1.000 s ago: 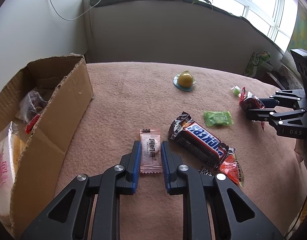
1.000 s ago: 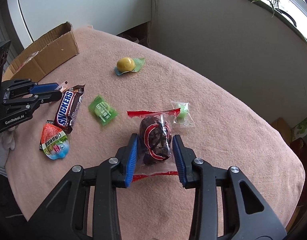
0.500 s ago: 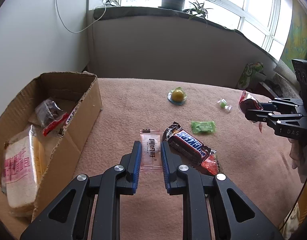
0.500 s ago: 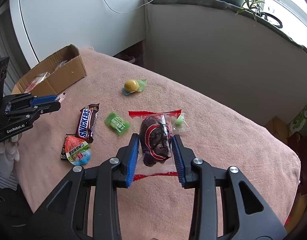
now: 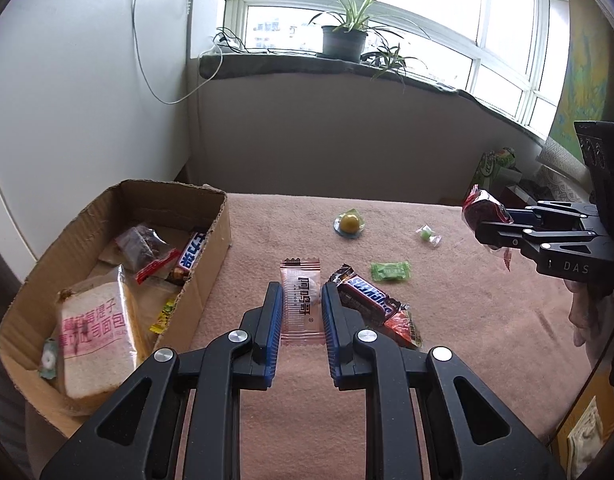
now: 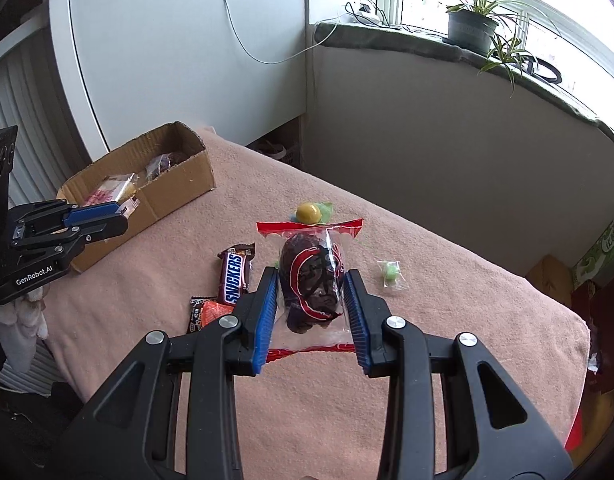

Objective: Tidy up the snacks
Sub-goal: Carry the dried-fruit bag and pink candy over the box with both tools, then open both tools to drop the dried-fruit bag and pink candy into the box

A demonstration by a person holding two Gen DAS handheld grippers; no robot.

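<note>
Our left gripper (image 5: pixel 301 316) pinches a pink sachet (image 5: pixel 301 304); our right gripper (image 6: pixel 311 312) pinches a dark snack bag (image 6: pixel 312 286). The box (image 5: pixel 213 256) at left holds several snacks; five lie on the blanket (image 5: pixel 447 332) at centre frame.

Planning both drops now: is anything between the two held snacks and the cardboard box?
Nothing visible. The left claw holds the pink packet beside the cardboard box; the right claw's dark snack bag has only low snacks beneath its route.

pink sachet (image 5: pixel 301 304): held aloft | dark-fruit packet (image 6: pixel 313 280): held aloft | cardboard box (image 5: pixel 211 264): part-filled
</note>
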